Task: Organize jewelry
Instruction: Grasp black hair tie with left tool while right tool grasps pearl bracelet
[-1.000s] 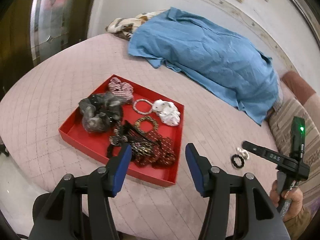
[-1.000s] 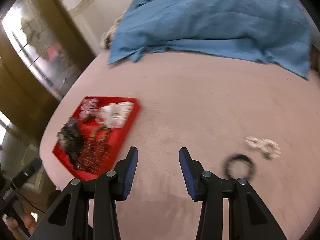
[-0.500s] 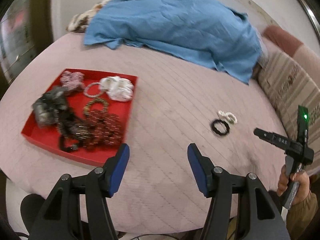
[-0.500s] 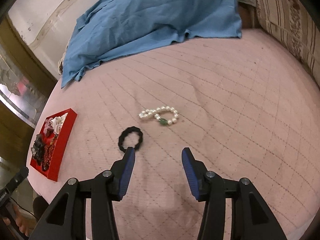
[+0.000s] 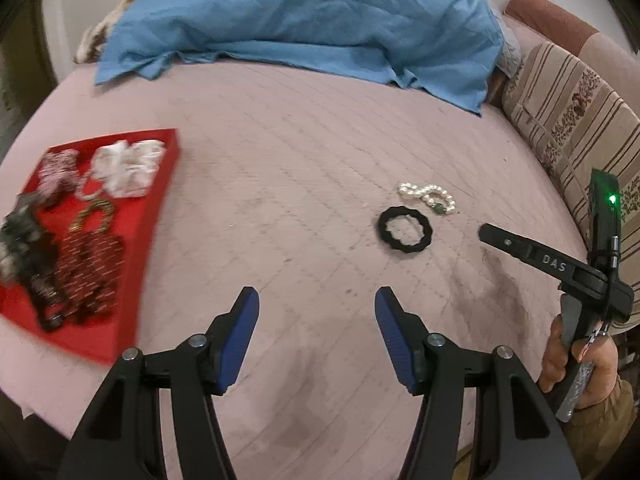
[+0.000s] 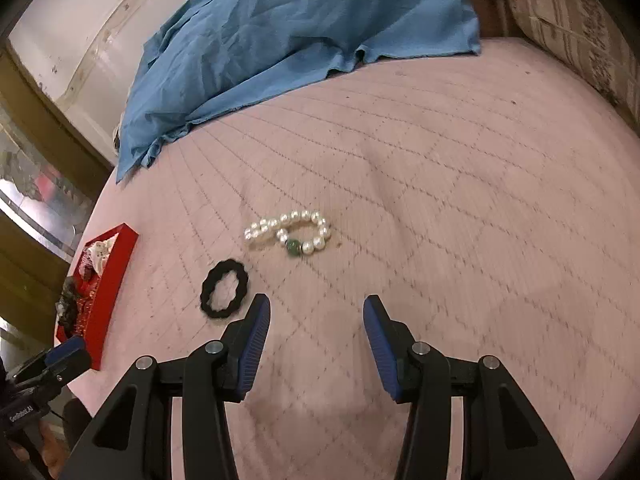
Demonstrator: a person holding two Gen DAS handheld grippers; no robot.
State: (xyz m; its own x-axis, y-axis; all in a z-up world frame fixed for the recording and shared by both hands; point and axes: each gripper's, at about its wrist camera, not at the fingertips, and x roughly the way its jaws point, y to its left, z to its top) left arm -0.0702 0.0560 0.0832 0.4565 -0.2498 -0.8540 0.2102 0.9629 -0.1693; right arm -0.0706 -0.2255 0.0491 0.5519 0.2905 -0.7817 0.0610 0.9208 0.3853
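Observation:
On the pink quilted bed lie a white pearl bracelet [image 5: 428,198] [image 6: 288,232] with one green bead and, just beside it, a black wavy hair tie [image 5: 405,231] [image 6: 224,293]. My right gripper [image 6: 316,306] hovers open just short of them, the hair tie by its left fingertip and nothing between the pads. My left gripper [image 5: 317,300] is also open and holds nothing, over bare quilt between the red tray [image 5: 168,168] [image 6: 114,276] and the two loose pieces. The tray holds scrunchies, bangles and dark beaded pieces.
A crumpled blue cloth [image 5: 300,20] [image 6: 280,32] covers the far side of the bed. A striped cushion [image 5: 572,120] lies at the right. A hand [image 5: 576,364] holds the right gripper's handle at the right edge. The bed's near edge runs just below the tray.
My left gripper swung right, from above the tray to bare quilt nearer the loose pieces. My right gripper came in closer and lower toward the bracelet and hair tie, jaws slightly wider.

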